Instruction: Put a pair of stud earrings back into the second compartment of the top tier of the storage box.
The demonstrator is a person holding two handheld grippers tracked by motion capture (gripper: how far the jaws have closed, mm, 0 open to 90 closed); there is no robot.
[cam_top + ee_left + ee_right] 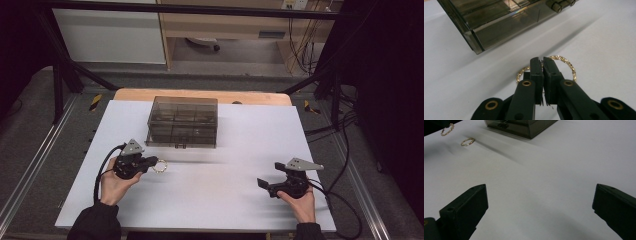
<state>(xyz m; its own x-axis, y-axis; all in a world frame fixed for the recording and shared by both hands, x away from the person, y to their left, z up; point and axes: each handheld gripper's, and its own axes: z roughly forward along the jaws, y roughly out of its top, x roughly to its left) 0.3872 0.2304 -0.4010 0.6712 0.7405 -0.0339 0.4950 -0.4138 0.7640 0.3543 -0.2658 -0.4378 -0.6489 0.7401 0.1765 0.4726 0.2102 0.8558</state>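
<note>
A sparkly gold ring is pinched in my left gripper, which is shut on its near rim. From above, the ring sticks out past this gripper, just in front of a smoky translucent compartment box with its lid down. In the right gripper view the held ring shows at the top left, and a second small gold ring lies on the white table beside it. My right gripper rests at the front right, its jaws wide open over bare table.
The box's front latch faces me. A white sheet covers the table, and a wooden edge shows behind the box. Cables trail off the right side. A black frame and dark curtains surround the table.
</note>
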